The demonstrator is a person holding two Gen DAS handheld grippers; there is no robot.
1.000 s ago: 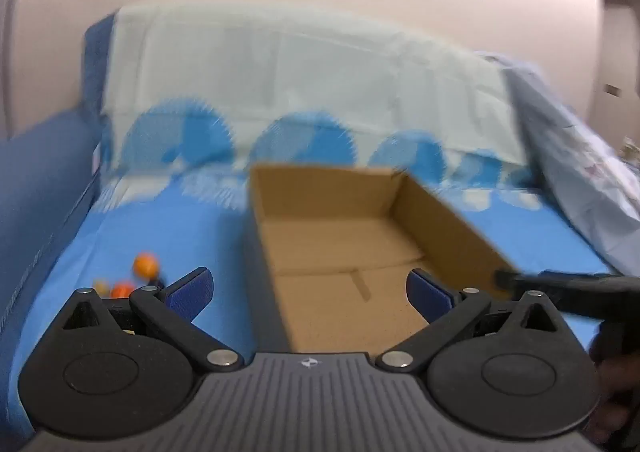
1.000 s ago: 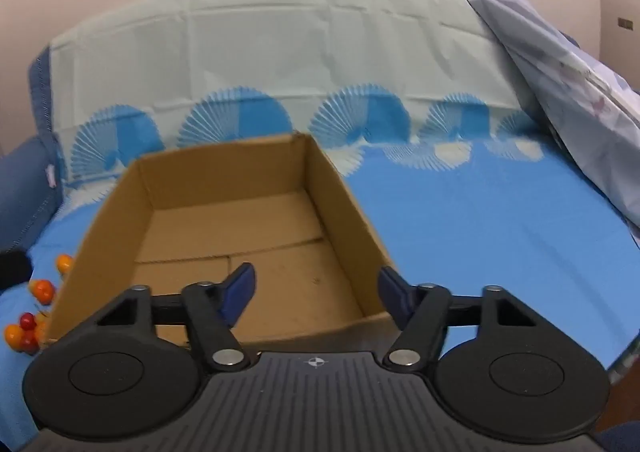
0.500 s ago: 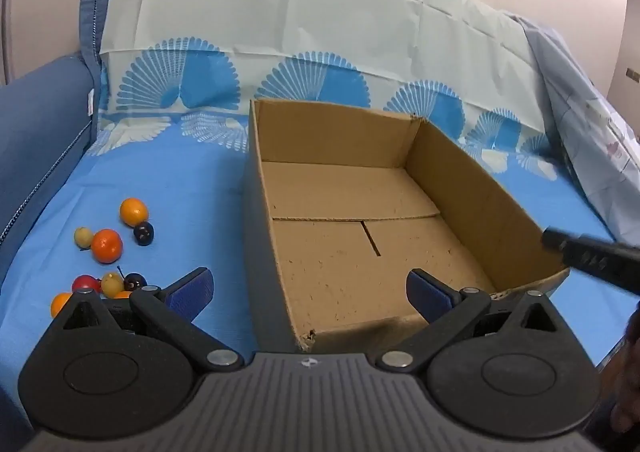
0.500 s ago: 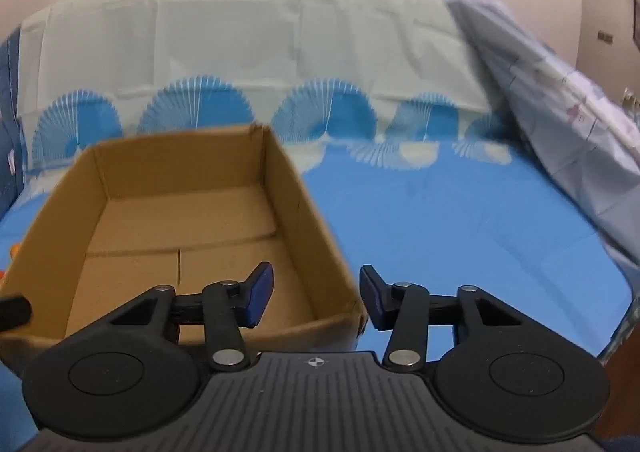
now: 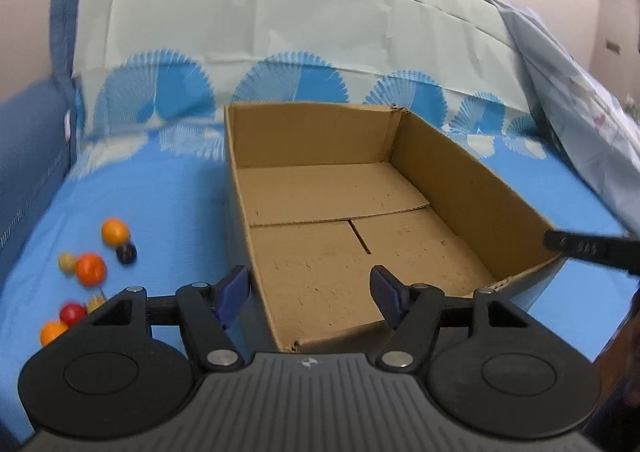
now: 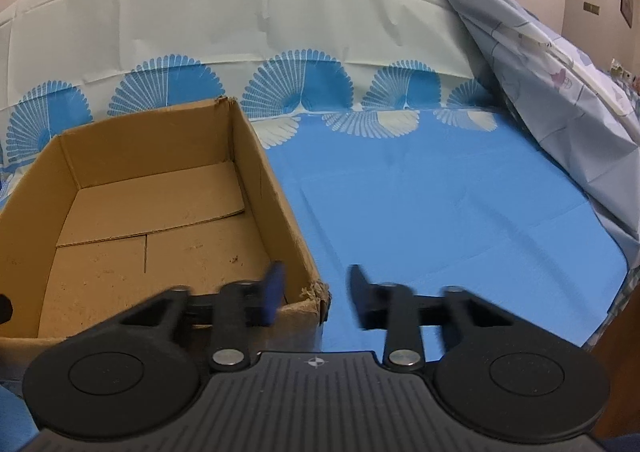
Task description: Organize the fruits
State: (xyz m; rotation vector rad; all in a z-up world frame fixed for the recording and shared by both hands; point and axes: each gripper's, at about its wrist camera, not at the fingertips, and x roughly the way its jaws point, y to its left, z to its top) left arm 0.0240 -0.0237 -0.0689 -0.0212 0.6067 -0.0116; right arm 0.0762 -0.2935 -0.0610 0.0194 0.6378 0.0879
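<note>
A blue patterned sheet (image 5: 168,191) fills both views; the open cardboard box (image 5: 472,187) sits mid-frame in the left view. Small fruits (image 5: 90,270) lie loose lower left, beside the box. Left gripper (image 5: 310,294) fingers have been closing, still apart, gripping nothing; right gripper (image 6: 316,294) fingers blurred, closing, with a gap at the box's near corner.

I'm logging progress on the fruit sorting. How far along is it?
Done: nothing yet; the cardboard box is empty. In hand: nothing; the left gripper and right gripper sit near the box's front edge, and their fingers have just been closing with no fruit between them. Left: all the small fruits, orange, red and dark, lying on the blue cloth left of the box.
</note>
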